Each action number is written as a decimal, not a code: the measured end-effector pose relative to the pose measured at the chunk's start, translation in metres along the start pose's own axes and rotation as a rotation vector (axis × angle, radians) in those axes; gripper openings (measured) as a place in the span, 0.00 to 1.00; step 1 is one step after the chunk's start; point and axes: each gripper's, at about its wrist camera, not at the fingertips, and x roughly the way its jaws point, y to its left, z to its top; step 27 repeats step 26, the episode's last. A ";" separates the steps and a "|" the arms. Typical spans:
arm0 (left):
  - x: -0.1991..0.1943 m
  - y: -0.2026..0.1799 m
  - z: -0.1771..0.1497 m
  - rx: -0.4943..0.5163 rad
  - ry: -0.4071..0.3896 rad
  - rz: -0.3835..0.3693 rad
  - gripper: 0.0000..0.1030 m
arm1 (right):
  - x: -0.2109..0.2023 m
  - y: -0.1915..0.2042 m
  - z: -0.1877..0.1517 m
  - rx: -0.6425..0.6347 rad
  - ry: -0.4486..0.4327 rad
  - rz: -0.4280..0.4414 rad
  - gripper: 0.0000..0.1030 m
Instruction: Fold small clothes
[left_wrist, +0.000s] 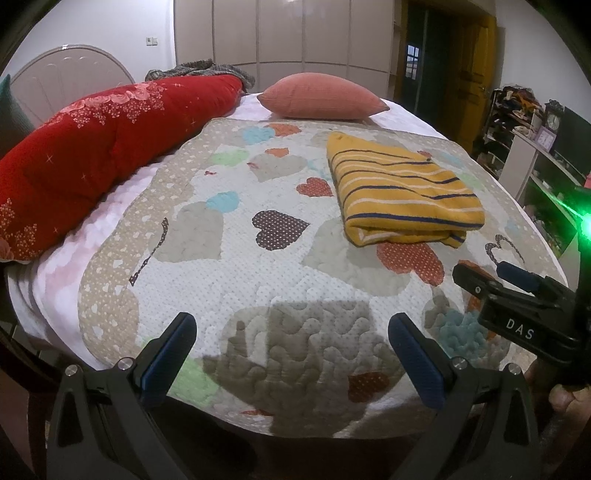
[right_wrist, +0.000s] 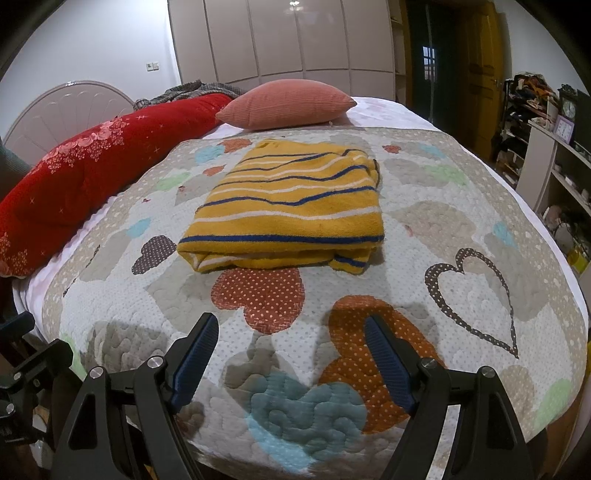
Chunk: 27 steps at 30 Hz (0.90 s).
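Note:
A yellow garment with blue and white stripes lies folded into a thick rectangle on the heart-patterned quilt; it also shows in the right wrist view. My left gripper is open and empty, held above the quilt's near edge, well short of the garment. My right gripper is open and empty, also above the near part of the quilt, with the garment straight ahead. The right gripper also shows in the left wrist view at the right edge.
A long red bolster lies along the left side of the bed. A pink cushion sits at the far end behind the garment. Shelves with clutter stand to the right of the bed. A wardrobe is behind.

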 end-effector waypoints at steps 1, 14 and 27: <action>0.000 0.000 0.000 -0.002 0.001 -0.001 1.00 | 0.000 0.000 0.000 0.000 0.001 0.001 0.83; 0.005 0.003 -0.001 -0.021 0.024 -0.021 1.00 | -0.002 0.005 -0.001 -0.023 -0.007 -0.001 0.84; 0.025 0.008 0.006 -0.009 0.031 -0.014 1.00 | 0.013 0.012 0.018 -0.052 -0.013 0.005 0.84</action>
